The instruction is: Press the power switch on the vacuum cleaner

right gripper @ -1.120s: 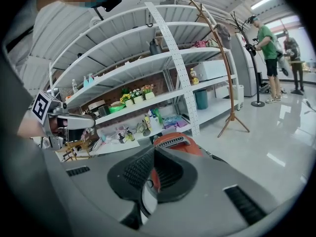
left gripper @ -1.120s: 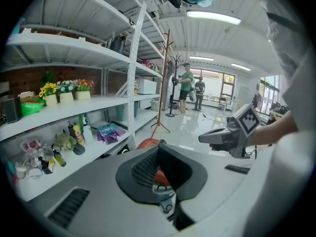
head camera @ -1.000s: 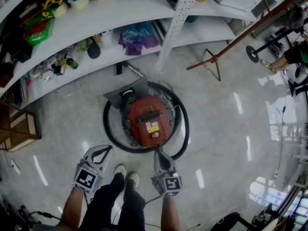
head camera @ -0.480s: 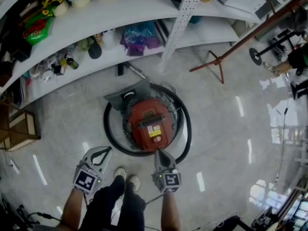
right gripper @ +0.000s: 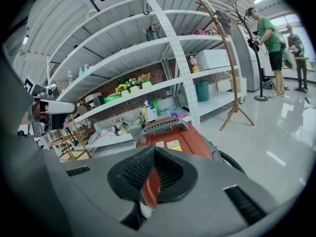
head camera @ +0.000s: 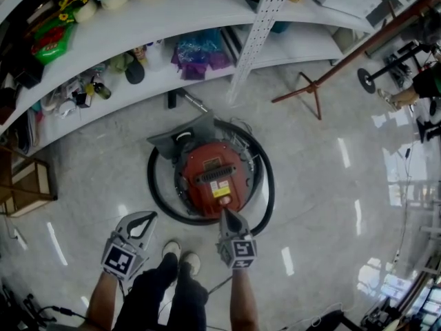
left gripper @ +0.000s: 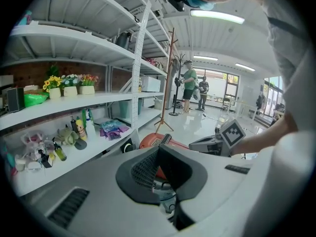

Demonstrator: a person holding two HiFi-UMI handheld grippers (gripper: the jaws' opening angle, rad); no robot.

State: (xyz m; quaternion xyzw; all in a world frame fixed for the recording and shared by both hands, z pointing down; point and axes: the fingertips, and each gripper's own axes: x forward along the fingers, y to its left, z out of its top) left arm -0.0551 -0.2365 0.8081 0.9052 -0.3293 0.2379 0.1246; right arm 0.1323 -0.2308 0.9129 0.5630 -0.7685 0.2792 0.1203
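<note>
The right gripper (head camera: 224, 215), jaws together, reaches the power switch (head camera: 224, 201) at the near edge of the red vacuum cleaner (head camera: 210, 174) on the floor (head camera: 317, 185), while the left gripper (head camera: 149, 216), jaws also closed, hangs well apart.

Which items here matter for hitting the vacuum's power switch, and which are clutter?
Job: red vacuum cleaner, its power switch, right gripper (shut, tip by the switch).
Lying about: left gripper (shut, idle), flower pots, purple bag, wooden coat rack.
</note>
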